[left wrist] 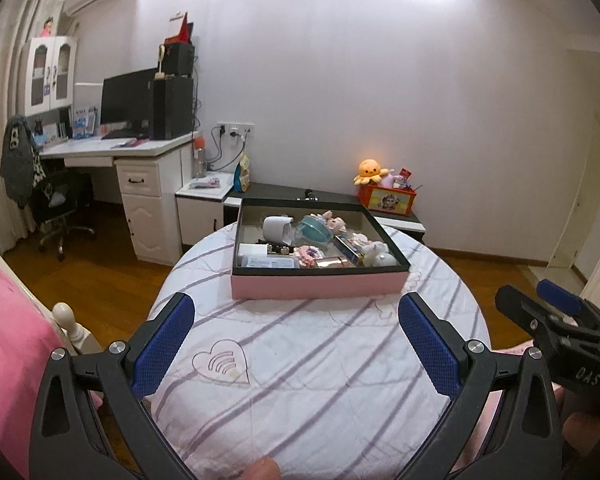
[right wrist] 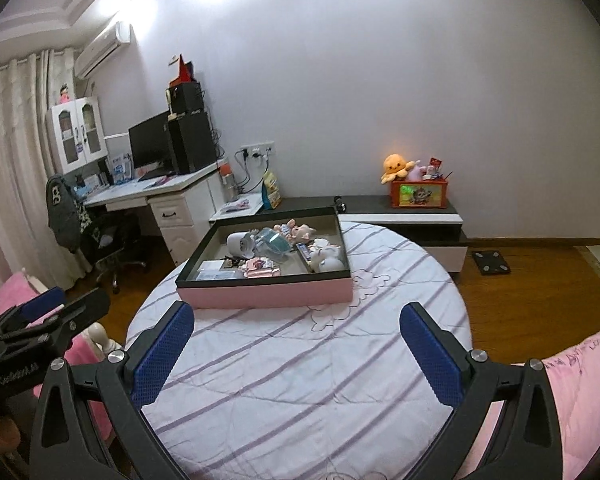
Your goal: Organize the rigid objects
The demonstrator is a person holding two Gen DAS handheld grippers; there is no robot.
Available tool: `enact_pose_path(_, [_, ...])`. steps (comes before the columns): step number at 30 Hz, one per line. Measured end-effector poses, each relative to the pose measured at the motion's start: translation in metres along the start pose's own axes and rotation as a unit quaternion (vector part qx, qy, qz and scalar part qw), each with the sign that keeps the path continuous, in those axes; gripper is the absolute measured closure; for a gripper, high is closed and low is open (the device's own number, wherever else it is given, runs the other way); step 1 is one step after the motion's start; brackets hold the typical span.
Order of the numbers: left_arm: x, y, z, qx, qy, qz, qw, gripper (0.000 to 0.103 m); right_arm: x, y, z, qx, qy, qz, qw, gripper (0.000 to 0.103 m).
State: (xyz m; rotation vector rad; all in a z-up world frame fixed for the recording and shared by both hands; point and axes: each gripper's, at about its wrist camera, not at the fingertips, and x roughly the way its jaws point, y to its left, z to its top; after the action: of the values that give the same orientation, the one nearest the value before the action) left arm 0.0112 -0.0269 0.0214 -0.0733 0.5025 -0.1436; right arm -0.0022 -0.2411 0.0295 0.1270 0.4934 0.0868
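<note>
A shallow pink box [left wrist: 318, 285] with a black rim sits at the far end of the striped bedsheet [left wrist: 300, 360]; it also shows in the right wrist view [right wrist: 266, 295]. Inside lie a white cup [left wrist: 277, 227], a teal round case [left wrist: 314, 232], small dolls [left wrist: 334, 222], a white card box [left wrist: 254, 259] and other small items. My left gripper [left wrist: 296, 346] is open and empty, well short of the box. My right gripper [right wrist: 296, 354] is open and empty, also short of the box. Each gripper shows at the edge of the other's view.
A white desk [left wrist: 140, 148] with monitor and speakers stands at the left, a chair [left wrist: 56, 200] beside it. A low dark cabinet [left wrist: 332, 196] behind the bed carries an orange toy box [left wrist: 388, 200] and a plush octopus. A pink quilt [left wrist: 8, 340] lies left. Wooden floor surrounds the bed.
</note>
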Motion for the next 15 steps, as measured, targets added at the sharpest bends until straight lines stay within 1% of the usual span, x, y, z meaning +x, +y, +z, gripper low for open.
enact_pose_path(4, [-0.006, -0.003, -0.003, 0.007, 0.004, 0.013, 0.9999, 0.000, -0.006, 0.001, -0.001, -0.003, -0.008, -0.005, 1.000, 0.000])
enact_pose_path(9, [-0.006, 0.005, -0.006, -0.007, 0.009, 0.016, 0.9998, 0.000, -0.008, 0.006, -0.002, -0.008, -0.011, 0.000, 1.000, 0.000])
enact_pose_path(15, [-0.010, 0.012, -0.008, -0.011, 0.005, 0.026, 0.9996, 0.000, -0.007, 0.014, -0.005, -0.016, -0.008, 0.002, 1.000, 0.000])
